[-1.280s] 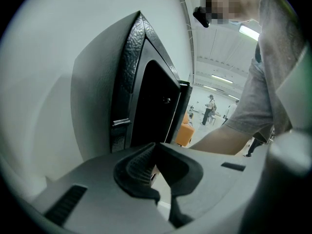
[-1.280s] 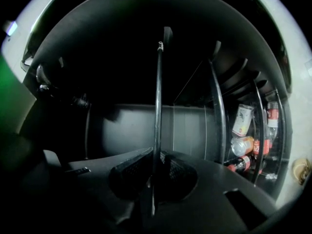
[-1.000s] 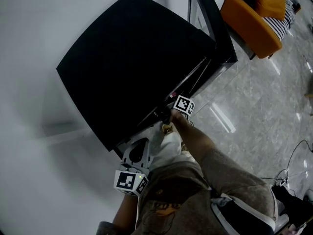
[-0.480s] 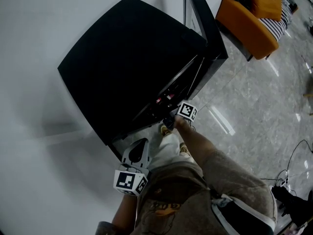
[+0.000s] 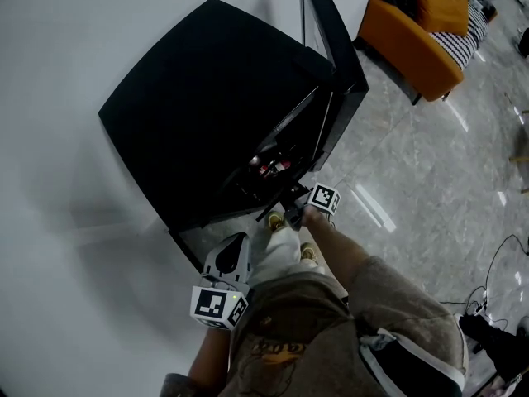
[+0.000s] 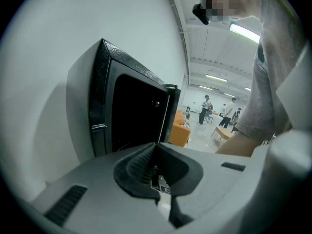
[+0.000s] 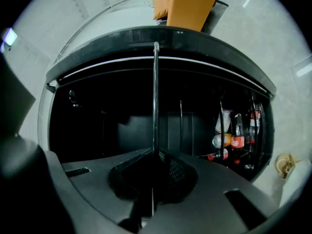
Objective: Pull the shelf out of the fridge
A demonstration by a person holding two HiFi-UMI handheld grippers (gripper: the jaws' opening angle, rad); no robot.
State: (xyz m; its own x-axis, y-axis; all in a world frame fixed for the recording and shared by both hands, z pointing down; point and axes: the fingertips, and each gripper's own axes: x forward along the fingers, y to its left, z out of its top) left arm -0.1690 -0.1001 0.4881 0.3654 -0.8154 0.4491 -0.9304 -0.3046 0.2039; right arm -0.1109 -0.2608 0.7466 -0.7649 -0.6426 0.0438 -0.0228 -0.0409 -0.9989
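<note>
The black fridge (image 5: 207,114) stands with its door (image 5: 331,48) swung open at the upper right. My right gripper (image 5: 293,213) is at the fridge's open front, shut on the thin front wire of the shelf (image 7: 155,96). In the right gripper view that wire runs straight up from between the jaws of the right gripper (image 7: 155,168). My left gripper (image 5: 234,245) hangs beside the fridge's near corner, apart from it, jaws together with nothing in them. In the left gripper view the left gripper (image 6: 156,173) points at the fridge (image 6: 131,116) from the side.
Cola and other bottles (image 7: 237,135) stand inside the fridge at the right, also seen from above as bottles (image 5: 266,168). An orange sofa (image 5: 409,35) stands beyond the door. Cables (image 5: 496,288) lie on the tiled floor. People (image 6: 205,108) stand far off.
My right gripper has moved back from the fridge toward the person's body, still clamped on the shelf wire, and the shelf's front has come out with it. The left gripper has hardly moved.
</note>
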